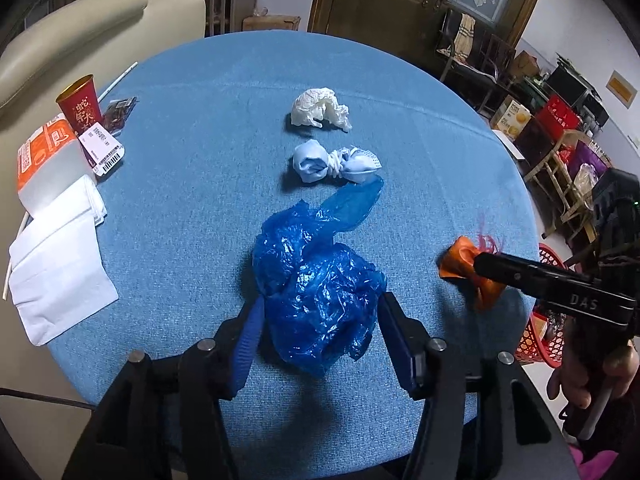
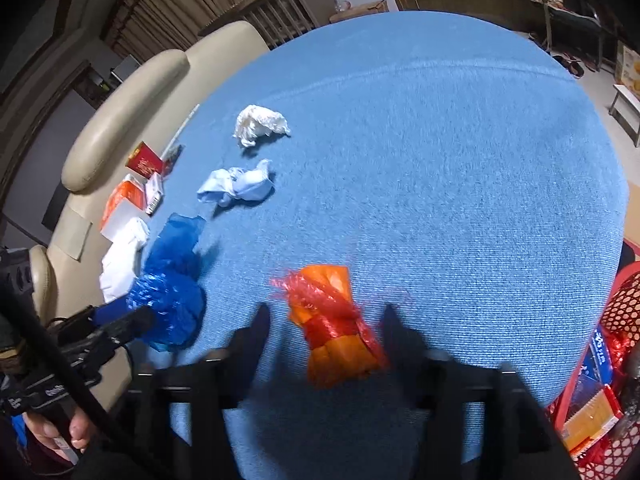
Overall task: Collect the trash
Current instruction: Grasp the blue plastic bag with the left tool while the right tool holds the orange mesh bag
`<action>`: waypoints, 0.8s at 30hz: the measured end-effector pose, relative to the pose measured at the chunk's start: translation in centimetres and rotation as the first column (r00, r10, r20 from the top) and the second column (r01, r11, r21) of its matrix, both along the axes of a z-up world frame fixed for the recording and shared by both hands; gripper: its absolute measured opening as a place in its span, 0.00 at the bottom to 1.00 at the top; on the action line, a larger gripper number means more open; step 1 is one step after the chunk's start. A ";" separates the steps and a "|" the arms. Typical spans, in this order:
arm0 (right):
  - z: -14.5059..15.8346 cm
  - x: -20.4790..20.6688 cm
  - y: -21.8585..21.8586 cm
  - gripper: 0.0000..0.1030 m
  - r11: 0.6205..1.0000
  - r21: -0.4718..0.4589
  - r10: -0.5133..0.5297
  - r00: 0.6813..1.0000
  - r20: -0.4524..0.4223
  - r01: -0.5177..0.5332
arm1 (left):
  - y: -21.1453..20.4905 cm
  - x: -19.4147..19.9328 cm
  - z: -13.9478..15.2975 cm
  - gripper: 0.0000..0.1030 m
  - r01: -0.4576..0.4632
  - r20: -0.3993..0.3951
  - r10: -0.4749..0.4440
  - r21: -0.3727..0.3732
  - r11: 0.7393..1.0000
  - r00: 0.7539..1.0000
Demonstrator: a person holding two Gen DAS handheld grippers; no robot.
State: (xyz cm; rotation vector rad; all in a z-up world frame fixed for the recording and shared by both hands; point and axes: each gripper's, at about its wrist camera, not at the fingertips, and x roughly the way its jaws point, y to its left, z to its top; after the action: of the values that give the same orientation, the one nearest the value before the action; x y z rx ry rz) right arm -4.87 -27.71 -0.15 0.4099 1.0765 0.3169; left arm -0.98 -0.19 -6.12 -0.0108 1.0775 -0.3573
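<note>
A crumpled dark blue plastic bag (image 1: 316,288) lies on the blue tablecloth between the open fingers of my left gripper (image 1: 320,312); it also shows in the right wrist view (image 2: 172,292). A crumpled orange and red wrapper (image 2: 332,324) lies between the open fingers of my right gripper (image 2: 326,320); in the left wrist view the wrapper (image 1: 460,260) is at the right gripper's tips. Farther back lie a light blue knotted wad (image 1: 332,162) and a white crumpled tissue (image 1: 320,108).
The round table's blue cloth (image 1: 200,140) carries a red cup (image 1: 80,104), an orange and white box (image 1: 44,160), a barcode label (image 1: 102,148) and white napkins (image 1: 56,272) at its left. A red mesh basket (image 2: 616,360) stands beside the right edge. A beige sofa (image 1: 80,20) is behind.
</note>
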 end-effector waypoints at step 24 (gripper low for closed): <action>2.0 -0.8 -1.4 0.36 1.000 -0.019 -0.015 0.995 0.094 0.017 | -1.8 -0.4 3.0 0.44 0.023 0.083 -0.024 0.020 1.000 0.996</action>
State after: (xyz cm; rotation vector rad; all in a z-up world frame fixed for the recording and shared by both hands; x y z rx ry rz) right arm -5.70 -29.06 1.86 0.3823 0.9837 0.3076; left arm -1.35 -1.95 -3.11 0.0333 0.9991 -0.3660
